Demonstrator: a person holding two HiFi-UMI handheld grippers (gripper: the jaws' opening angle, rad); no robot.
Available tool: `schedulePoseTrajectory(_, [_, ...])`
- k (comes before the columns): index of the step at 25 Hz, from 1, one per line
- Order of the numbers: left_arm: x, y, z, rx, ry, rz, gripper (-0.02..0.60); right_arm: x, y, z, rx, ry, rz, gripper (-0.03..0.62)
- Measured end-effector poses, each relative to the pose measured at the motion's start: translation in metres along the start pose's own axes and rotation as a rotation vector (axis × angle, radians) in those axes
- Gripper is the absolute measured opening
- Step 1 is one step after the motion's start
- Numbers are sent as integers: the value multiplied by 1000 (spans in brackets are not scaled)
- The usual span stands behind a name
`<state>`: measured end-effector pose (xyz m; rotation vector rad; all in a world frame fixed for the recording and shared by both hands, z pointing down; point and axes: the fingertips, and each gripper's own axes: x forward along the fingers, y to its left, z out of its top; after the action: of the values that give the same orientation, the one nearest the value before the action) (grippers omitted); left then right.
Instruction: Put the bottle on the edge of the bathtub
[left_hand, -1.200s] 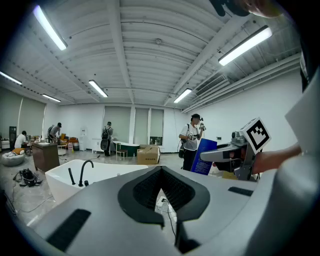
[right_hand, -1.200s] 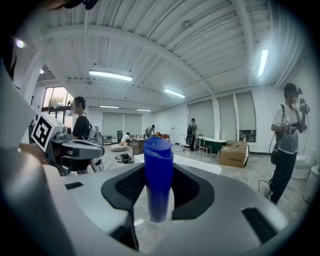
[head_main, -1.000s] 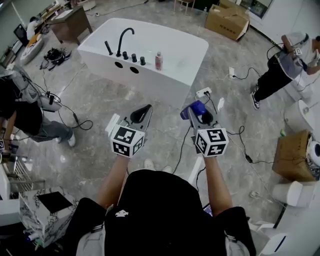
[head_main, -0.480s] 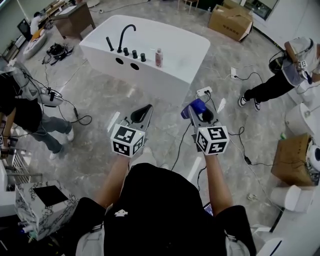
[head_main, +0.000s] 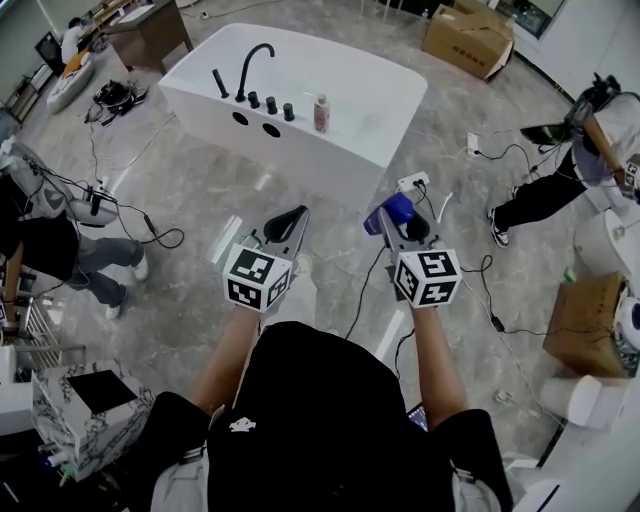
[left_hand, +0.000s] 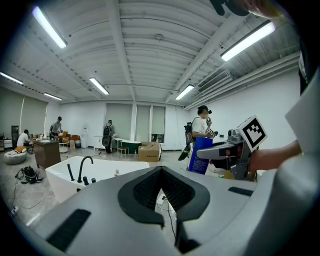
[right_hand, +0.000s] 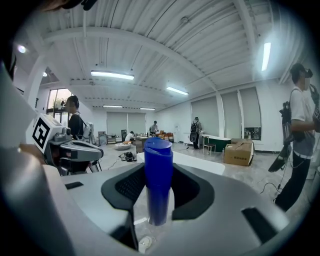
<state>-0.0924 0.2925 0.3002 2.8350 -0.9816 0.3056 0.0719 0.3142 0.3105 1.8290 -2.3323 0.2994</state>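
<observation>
The white bathtub (head_main: 345, 95) stands on the floor ahead, a black faucet (head_main: 248, 66) on its near rim. A small pink-capped bottle (head_main: 320, 113) stands on that rim. My right gripper (head_main: 392, 222) is shut on a blue bottle (head_main: 391, 213), held upright between the pads (right_hand: 135, 187) in the right gripper view, well short of the tub (right_hand: 200, 162). My left gripper (head_main: 292, 218) is beside it, shut and empty (left_hand: 161, 185). The left gripper view shows the tub (left_hand: 102, 172) and the blue bottle (left_hand: 202, 156).
Cables and a power strip (head_main: 412, 183) lie on the floor between me and the tub. A person (head_main: 575, 165) walks at the right, another (head_main: 50, 250) stands at the left. Cardboard boxes (head_main: 462, 42) sit beyond the tub, a marbled box (head_main: 90, 410) at the lower left.
Both grippers and the blue bottle have come slightly nearer the tub. The person at the right has walked further right.
</observation>
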Motion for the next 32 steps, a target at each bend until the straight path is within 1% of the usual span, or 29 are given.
schedulePoseTrajectory(4, [26,25,2,-8,7,1,12,32,-12,3,3,6,5,163])
schedulePoseTrajectory(12, [94,87,13,-20,18,-9,12,117,-42,13,13,32,8,163])
schedulePoseTrajectory(22, [175,184,40,-49,39,-36,12,229,-77,43,33,71,-19,163])
schedulePoseTrajectory(28, [213,235,40,-65,59,-66,12,290,-84,50,36,94,-39,163])
schedulePoseTrajectory(32, [234,256,28,-77,76,-103,12,316,-88,40,49,110,-64,163])
